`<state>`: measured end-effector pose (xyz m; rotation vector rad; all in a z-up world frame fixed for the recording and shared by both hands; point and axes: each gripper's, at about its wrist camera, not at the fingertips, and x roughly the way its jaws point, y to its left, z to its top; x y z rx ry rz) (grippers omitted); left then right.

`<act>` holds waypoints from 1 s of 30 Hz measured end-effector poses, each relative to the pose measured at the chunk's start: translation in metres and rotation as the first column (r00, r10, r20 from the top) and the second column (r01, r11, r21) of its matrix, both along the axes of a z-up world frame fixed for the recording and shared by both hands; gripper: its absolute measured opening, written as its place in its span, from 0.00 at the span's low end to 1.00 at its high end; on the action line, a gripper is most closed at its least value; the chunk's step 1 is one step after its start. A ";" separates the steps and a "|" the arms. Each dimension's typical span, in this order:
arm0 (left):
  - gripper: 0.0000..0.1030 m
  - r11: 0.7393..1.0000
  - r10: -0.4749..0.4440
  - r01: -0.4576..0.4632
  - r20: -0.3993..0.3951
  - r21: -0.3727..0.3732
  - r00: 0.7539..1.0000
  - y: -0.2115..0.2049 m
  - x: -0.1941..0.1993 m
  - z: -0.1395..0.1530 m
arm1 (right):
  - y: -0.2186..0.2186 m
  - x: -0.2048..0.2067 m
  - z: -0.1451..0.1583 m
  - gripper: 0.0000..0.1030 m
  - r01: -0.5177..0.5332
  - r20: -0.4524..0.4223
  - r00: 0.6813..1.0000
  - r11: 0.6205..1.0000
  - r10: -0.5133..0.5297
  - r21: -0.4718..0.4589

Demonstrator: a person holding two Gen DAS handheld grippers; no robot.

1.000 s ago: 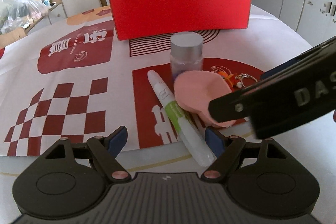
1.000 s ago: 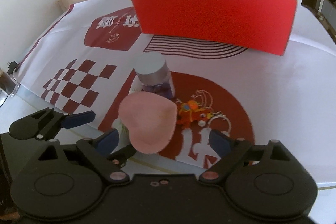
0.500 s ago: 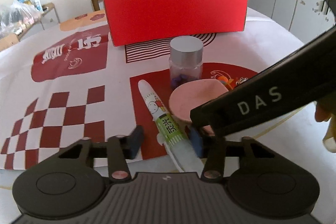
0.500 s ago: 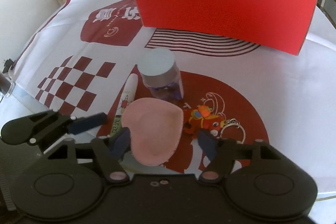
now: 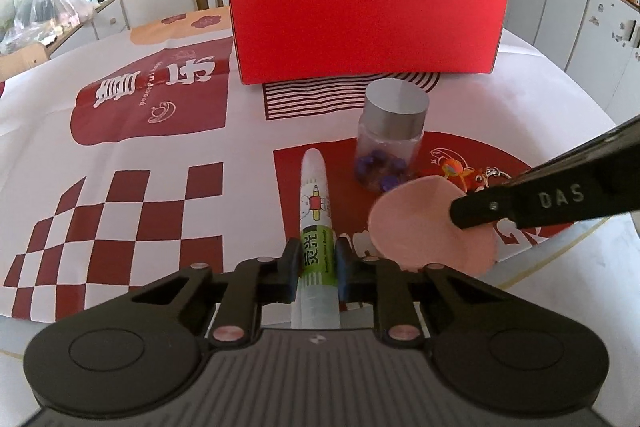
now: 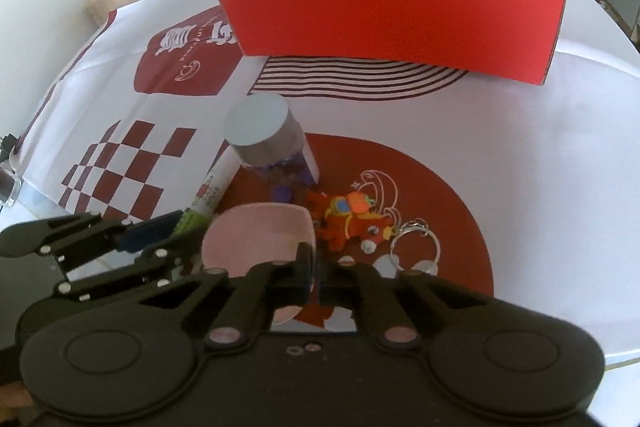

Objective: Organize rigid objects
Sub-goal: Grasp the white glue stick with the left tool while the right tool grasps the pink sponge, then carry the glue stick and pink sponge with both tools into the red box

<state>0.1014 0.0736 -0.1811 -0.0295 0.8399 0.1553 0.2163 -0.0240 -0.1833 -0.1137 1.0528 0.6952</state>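
Two grips, each with its own hazard; five loose items and one box catalogued, from the jaws outward

- Left gripper (image 5: pixel 316 265): jaws clenched on the glue stick (image 5: pixel 315 223) at its green label, near the rear end; the long white front part sticks out ahead toward the box. Risk: held this far from the middle, the smooth round tube may pivot or slide between the pads once lifted
- Right gripper (image 6: pixel 316 273): jaws clamped on the near rim of the pink dish (image 6: pixel 256 235), a thin edge hold. Risk: the dish may tilt or swing down, or slip free, because only its lip is pinched
- Both grippers work just beside each other. Risk: they could knock together if raised at once
- Jar (image 5: pixel 390 135): upright with a grey lid, purple bits inside, near the tip of the glue stick and just behind the dish. Risk: a forward sweep could tip it
- Keychain toy (image 6: pixel 352 223): orange, ring attached, lying touching or just beside the dish's right edge. Risk: dragged along when the dish rises
- Red box (image 5: pixel 366 27): open-topped, at the far side of the tablecloth (image 5: pixel 120 155), the likely destination. Risk: its tall front wall could catch a low-carried item
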 end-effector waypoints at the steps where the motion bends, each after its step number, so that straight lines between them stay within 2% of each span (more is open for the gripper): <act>1: 0.17 1.000 0.001 -0.001 0.000 0.000 1.000 0.000 0.000 0.000 | -0.001 -0.001 0.001 0.01 0.002 0.004 1.000 1.000 -0.002 0.004; 10: 0.17 0.996 0.077 -0.077 -0.003 -0.055 0.997 0.016 -0.006 0.007 | -0.025 -0.009 0.019 0.01 0.022 0.031 0.999 0.999 -0.024 0.049; 17: 0.17 0.989 0.117 -0.113 0.040 -0.100 0.992 0.030 -0.012 0.032 | -0.049 0.001 0.042 0.01 0.089 0.073 0.993 0.994 -0.094 0.069; 30: 0.17 0.995 0.061 -0.048 0.151 -0.087 0.987 0.032 0.025 0.093 | -0.066 0.032 0.093 0.01 0.168 0.181 0.966 0.980 -0.185 0.103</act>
